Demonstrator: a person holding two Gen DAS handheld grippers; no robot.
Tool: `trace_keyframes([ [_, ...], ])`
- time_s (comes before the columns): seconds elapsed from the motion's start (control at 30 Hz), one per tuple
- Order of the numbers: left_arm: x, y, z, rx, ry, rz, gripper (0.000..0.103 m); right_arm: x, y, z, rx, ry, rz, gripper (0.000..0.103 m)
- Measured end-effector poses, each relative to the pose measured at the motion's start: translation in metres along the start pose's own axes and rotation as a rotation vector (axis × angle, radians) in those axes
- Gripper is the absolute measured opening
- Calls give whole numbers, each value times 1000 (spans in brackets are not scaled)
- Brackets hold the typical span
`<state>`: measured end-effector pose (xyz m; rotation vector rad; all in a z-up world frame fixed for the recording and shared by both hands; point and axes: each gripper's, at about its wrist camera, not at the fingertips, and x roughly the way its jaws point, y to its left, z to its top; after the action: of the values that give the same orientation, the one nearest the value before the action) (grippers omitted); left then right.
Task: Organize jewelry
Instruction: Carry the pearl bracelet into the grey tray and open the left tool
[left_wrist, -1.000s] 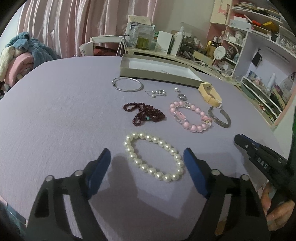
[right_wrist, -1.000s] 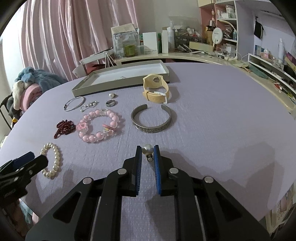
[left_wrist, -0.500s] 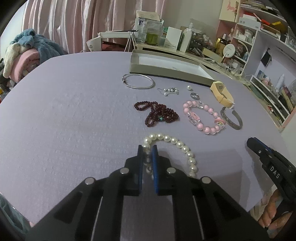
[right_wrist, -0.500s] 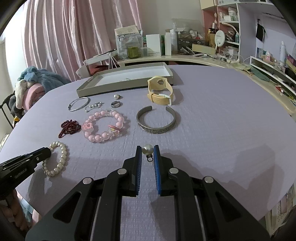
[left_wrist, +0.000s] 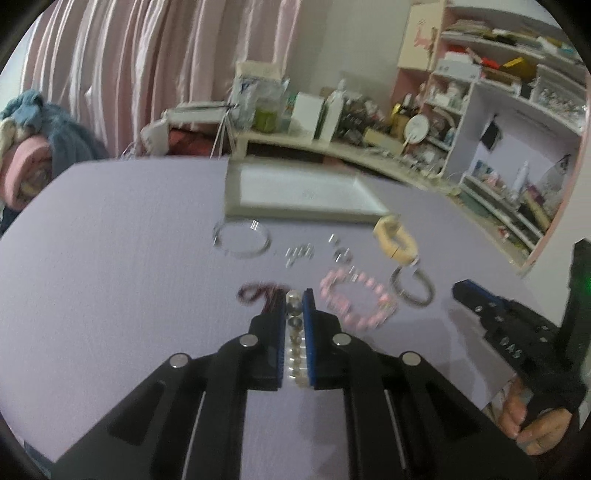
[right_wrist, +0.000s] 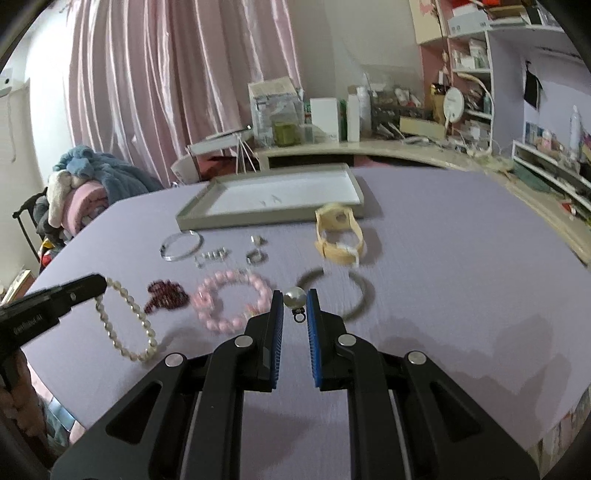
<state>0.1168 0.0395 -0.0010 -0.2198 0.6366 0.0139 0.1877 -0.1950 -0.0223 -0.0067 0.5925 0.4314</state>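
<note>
Lavender cloth-covered tabletop (right_wrist: 443, 258) in a cluttered room, pink curtains (right_wrist: 155, 74) behind, crowded white shelves (right_wrist: 476, 66) on the right. Shallow grey tray with white lining (right_wrist: 280, 197) sits at the far side of the tabletop. Just in front of it: thin silver bangle (right_wrist: 182, 245), small silver earrings (right_wrist: 212, 255), silver ring (right_wrist: 256, 256), cream rubber watch strap (right_wrist: 339, 236). Nearer row: dark red bead string (right_wrist: 166, 293), pink bead bracelet with flower charms (right_wrist: 232, 304), open grey metal cuff (right_wrist: 334, 291), partly hidden behind the right fingers.

Left gripper (left_wrist: 295, 325) fingers closed on the white pearl bracelet (right_wrist: 125, 321); in the right wrist view the bracelet hangs from the finger tips in a loop, lower end near or on the tabletop, can't tell which. In the left wrist view pearls show stacked between the blue pads.

Right gripper (right_wrist: 294, 314) fingers closed on a single white pearl pendant with small dark ring (right_wrist: 294, 298), pinched at the very tips, ring hanging below, held above the tabletop near the cuff. Left wrist view motion-blurred.
</note>
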Motion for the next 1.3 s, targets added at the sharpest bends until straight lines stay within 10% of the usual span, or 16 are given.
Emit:
trace_keyframes([
  [0.4,4,-16,111,93,-93,-84,9,31,-11,98,-49,-60,55,13],
  [0.67,73,-8,176,90,-69,-79,9,125,-23,150,-17,84,85,13],
  [1.0,179,28,205,20,54,-44,9,262,-47,169,93,331,42,13],
  [1.23,220,41,207,11,97,-25,9,292,-55,172,98,367,-5,15],
  [1.3,226,41,206,10,102,-23,9,289,-58,173,115,362,14,29],
])
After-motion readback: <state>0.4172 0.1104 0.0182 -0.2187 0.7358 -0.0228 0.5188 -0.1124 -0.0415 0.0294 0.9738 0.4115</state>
